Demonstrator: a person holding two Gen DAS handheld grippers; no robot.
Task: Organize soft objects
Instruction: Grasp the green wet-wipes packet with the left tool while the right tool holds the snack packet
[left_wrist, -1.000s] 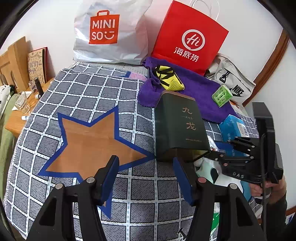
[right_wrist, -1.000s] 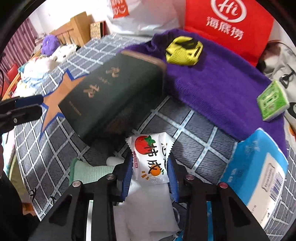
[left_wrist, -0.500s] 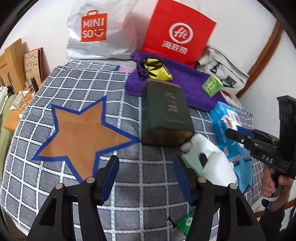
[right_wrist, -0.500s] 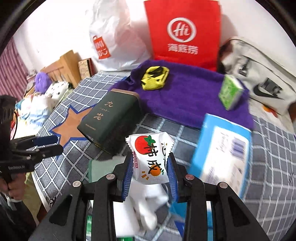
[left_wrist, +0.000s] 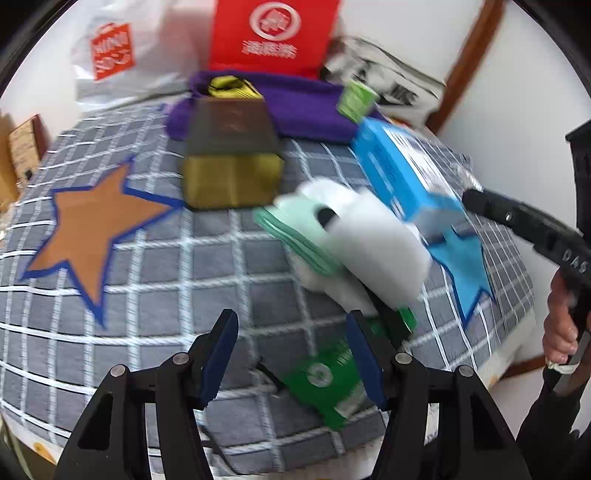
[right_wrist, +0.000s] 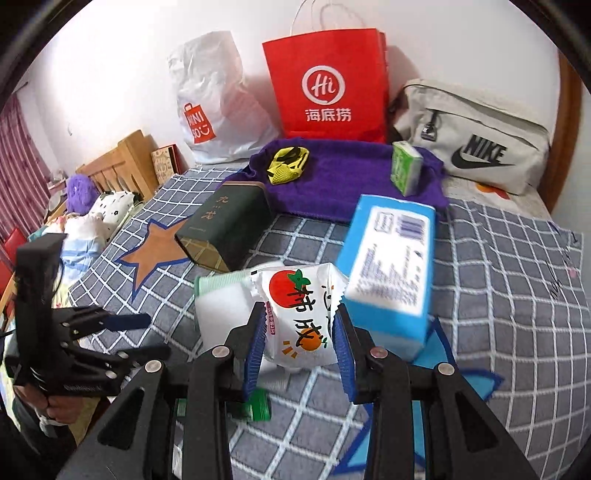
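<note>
Partly hidden behind the snack packet (right_wrist: 301, 317): white pouch (right_wrist: 221, 314). Right gripper (right_wrist: 301, 345) pinching that packet above the checked blanket (right_wrist: 498, 295); left gripper (left_wrist: 291, 354) spread, empty.

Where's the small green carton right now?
In the right wrist view, the small green carton stands at the right end of the purple towel, in front of the grey Nike bag.

Left wrist view motion-blurred, green packet (left_wrist: 325, 380) print unreadable, blue star (right_wrist: 443, 373) half hidden
</note>
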